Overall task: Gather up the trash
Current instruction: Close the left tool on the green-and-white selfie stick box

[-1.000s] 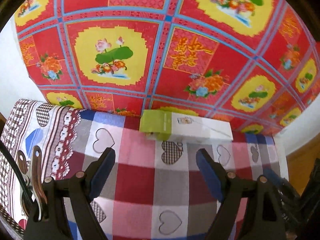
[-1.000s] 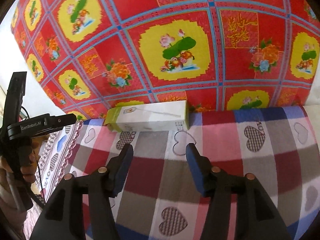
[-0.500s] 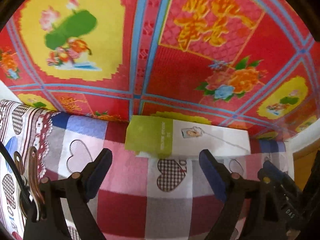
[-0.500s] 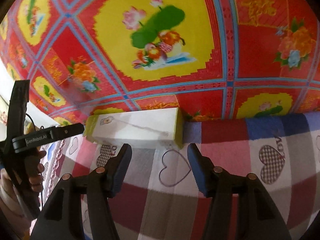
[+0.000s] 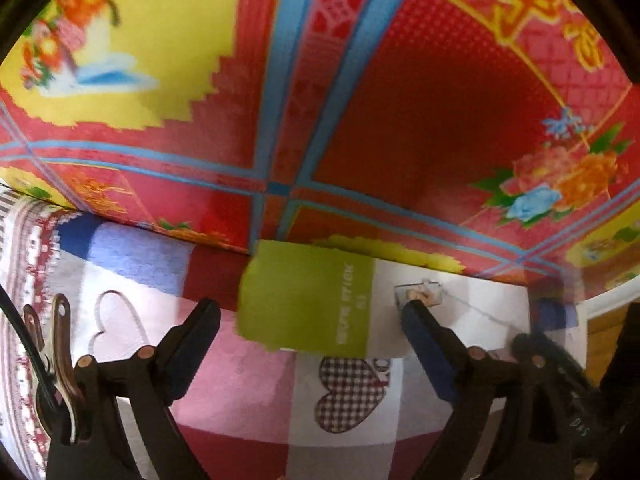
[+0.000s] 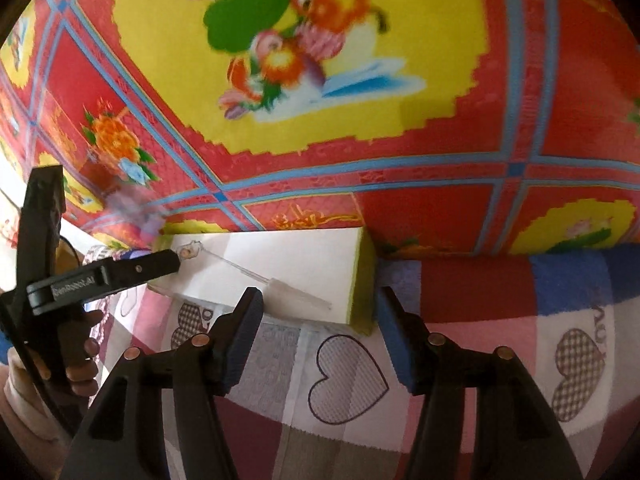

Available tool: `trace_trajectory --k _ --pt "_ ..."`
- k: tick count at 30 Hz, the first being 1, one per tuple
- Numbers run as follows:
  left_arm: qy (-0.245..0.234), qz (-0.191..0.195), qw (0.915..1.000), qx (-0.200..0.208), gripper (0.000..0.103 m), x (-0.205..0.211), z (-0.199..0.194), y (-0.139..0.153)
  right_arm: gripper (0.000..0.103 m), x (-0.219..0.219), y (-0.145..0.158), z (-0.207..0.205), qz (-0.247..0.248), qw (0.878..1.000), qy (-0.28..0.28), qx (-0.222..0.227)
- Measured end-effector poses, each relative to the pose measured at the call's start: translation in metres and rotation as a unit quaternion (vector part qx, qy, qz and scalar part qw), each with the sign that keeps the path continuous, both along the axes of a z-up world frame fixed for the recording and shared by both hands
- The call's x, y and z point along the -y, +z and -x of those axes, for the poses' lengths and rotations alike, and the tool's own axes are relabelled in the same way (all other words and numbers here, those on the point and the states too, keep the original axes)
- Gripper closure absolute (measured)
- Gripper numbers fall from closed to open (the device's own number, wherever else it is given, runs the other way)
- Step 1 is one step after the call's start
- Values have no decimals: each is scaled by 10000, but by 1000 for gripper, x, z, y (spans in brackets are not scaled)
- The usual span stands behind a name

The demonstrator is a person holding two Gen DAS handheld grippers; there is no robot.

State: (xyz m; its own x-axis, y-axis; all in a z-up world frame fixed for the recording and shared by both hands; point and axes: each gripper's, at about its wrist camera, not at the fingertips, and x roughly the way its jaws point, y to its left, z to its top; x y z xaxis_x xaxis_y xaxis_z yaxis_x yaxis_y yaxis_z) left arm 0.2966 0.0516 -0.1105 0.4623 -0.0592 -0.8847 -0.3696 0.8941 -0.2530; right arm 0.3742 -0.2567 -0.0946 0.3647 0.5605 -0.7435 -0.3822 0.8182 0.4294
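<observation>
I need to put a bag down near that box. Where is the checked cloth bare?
The checked cloth lies bare right of the green-and-white box, below the red floral quilt, and in front of it around the heart prints. It is crowded at the box itself, where the left gripper and right gripper straddle its ends.

The box's (image 5: 312,300) green end is showing white lettering ending in "STICK", the rest blurred. The left gripper (image 6: 100,276) is bearing "GenRobot.AI". The red cloth (image 5: 544,20) is showing gold Chinese characters, unreadable.
</observation>
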Motion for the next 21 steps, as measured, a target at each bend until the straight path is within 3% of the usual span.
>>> trace_trajectory --k 8,12,21 --pt "-72 752 9971 62 6 2 -9 -19 31 -10 -4 -6 -35 10000 46 48" --pt "-73 672 9977 57 6 4 -13 -23 27 -16 -7 -7 -27 10000 58 28" --pt "-153 709 9974 20 7 13 -6 -27 27 -29 -6 7 31 10000 45 9"
